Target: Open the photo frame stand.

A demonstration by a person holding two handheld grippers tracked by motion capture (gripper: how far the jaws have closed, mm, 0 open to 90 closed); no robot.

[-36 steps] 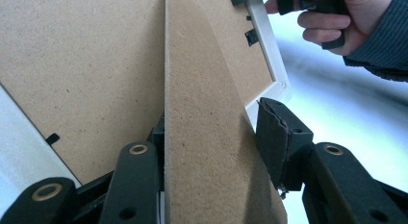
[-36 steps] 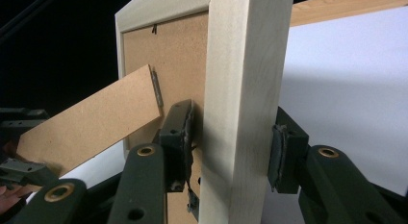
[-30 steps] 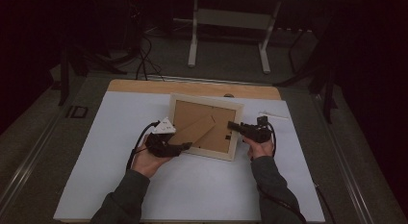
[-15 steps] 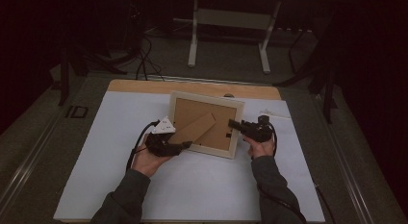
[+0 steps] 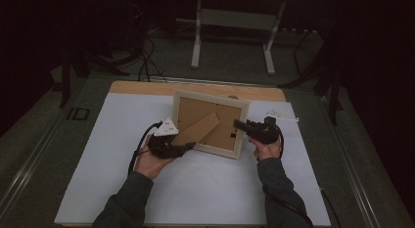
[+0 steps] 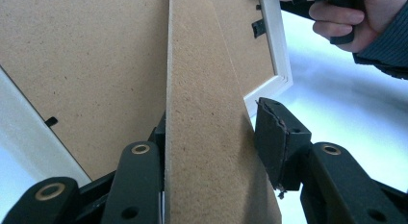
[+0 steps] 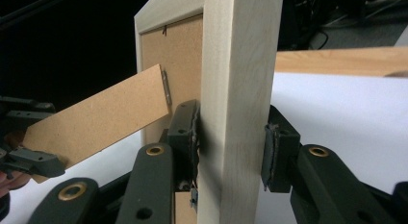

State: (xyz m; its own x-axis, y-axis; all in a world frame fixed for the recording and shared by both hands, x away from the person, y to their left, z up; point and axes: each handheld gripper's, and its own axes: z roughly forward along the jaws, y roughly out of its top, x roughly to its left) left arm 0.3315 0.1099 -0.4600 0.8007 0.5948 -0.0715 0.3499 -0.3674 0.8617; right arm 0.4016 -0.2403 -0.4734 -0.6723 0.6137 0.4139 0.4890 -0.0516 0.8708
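A pale wooden picture frame (image 5: 211,97) is held up at a tilt over the table, its brown back (image 5: 191,113) towards me. Its brown stand strut (image 5: 200,128) swings out from the back on a hinge. My left gripper (image 5: 188,147) is shut on the strut's free end (image 6: 202,89), which runs up between its pads (image 6: 272,132). My right gripper (image 5: 238,124) is at the frame's right rail (image 7: 235,65). Its jaws have just been closing, and its pads (image 7: 274,142) now press on both sides of the rail. The strut (image 7: 106,113) reaches left towards the other gripper (image 7: 29,161).
A white sheet (image 5: 210,189) covers the table, with a wooden strip (image 5: 147,88) along its far edge. A small pale object (image 5: 276,114) lies right of the frame. Beyond the table stand metal legs (image 5: 197,37) and floor cables (image 5: 144,66).
The strut now stands out more clearly from the frame's back than a second ago. Both hands have stayed nearly where they were.
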